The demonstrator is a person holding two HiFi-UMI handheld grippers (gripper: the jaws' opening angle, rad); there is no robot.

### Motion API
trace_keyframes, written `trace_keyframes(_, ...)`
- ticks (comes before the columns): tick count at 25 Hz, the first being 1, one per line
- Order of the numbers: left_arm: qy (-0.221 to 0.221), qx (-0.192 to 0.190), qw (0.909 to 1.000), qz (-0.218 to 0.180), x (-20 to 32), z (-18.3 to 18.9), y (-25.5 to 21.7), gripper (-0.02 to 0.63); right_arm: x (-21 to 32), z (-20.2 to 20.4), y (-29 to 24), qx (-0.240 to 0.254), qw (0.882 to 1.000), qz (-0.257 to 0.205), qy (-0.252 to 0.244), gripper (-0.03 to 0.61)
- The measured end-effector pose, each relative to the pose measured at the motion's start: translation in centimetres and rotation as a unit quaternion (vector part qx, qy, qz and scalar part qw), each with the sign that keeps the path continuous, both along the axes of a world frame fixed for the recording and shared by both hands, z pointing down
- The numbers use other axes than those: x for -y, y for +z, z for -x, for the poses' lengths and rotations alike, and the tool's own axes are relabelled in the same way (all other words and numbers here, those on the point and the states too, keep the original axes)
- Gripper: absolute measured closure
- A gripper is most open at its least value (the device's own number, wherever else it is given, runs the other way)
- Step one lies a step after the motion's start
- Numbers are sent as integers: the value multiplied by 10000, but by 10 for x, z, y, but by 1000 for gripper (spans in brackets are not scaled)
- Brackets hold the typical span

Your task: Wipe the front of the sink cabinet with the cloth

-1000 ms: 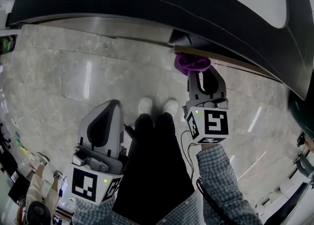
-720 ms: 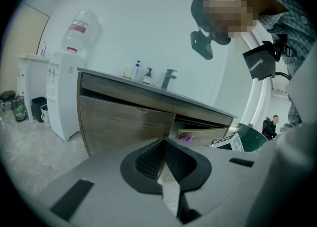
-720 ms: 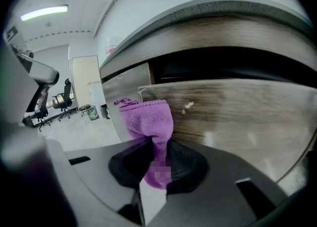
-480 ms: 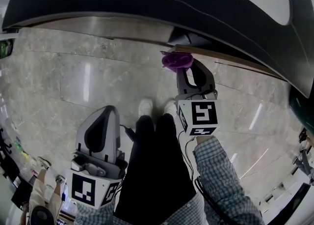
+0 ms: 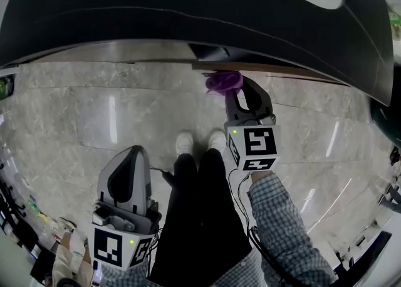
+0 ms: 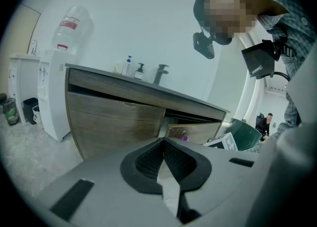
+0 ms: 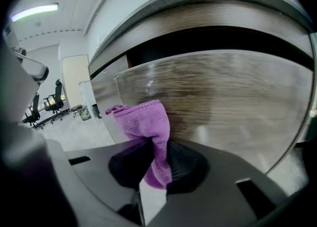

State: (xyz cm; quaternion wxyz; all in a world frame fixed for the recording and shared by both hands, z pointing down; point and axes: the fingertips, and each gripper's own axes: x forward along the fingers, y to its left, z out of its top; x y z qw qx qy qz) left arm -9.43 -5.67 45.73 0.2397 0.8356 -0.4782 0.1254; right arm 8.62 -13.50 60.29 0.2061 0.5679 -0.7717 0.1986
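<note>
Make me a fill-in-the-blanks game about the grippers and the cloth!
The cloth in the right gripper is coloured ____.
The left gripper holds ____.
The cloth touches a cabinet front that looks made of ____.
The person's shoes are ____.
Missing words: purple; nothing; wood; white.

Floor [image 5: 125, 123]: glossy grey marble tiles.
Standing on it: sink cabinet [image 6: 114, 117], white water dispenser [image 6: 52, 97], dark bin [image 6: 29, 108], person's white shoes [image 5: 185, 142].
Cabinet top: two bottles [image 6: 129, 66], faucet [image 6: 159, 74].
</note>
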Motion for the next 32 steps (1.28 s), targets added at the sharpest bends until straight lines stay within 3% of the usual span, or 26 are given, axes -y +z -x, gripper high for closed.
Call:
trace_keyframes(11,362,8,9993,-44,0,-52,-1,603,-11,-86,4,-132,9982,-40,575,503)
trace_keyframes(22,584,37,9983,-40,-3,-81,10,603,-22,-172,13,-396,9919,-78,1204,503)
trace_keyframes(28,665,28,9978,4,-7,-91,15,603,-31,-227,24,-341,9811,-20,1905,503)
trace_keyframes(32,710,25,9975,11,-8,-96,17,603,-33,-247,28,-550,9803,-44,1897,503)
